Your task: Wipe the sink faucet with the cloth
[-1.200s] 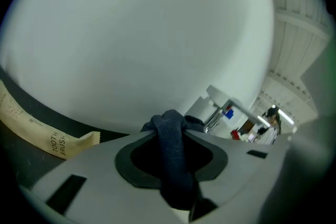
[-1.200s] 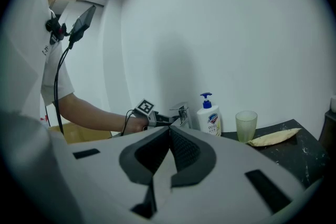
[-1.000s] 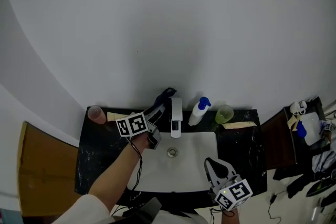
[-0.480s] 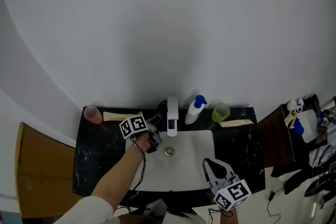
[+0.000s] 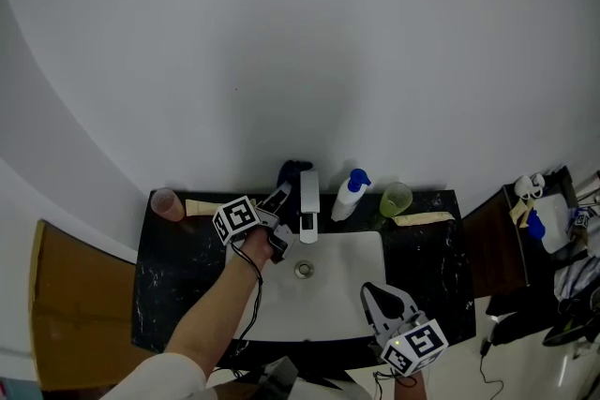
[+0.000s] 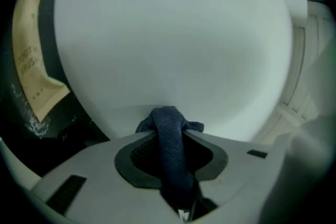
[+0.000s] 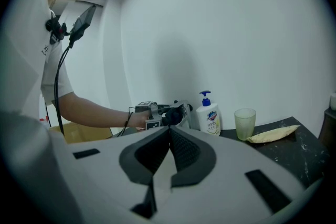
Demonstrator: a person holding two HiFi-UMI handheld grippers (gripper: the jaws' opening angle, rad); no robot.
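- Head view: the left gripper (image 5: 281,194) now reaches further toward the wall than half a second ago. The dark cloth (image 5: 293,169) it carries has shifted from the left flank of the faucet (image 5: 308,204) to its back end, by the wall.
- The right gripper (image 5: 373,293) is where it was, over the near right part of the sink (image 5: 328,318).
- Counted on the black counter (image 5: 169,281): one faucet, one pump bottle (image 5: 347,198), two cups, one pink (image 5: 167,201) and one green (image 5: 395,200), and two tan packets, left (image 5: 206,207) and right (image 5: 422,219).
- Left gripper view: the jaws are clamped on the one dark blue cloth (image 6: 170,136), which bulges out past their tips toward a white surface. One tan packet (image 6: 31,71) shows at the left.
- Right gripper view: the right gripper (image 7: 169,131) has its jaws pressed together with nothing between them. Beyond are the left gripper (image 7: 167,114), one pump bottle (image 7: 210,115), one green cup (image 7: 244,122) and one packet (image 7: 273,134).
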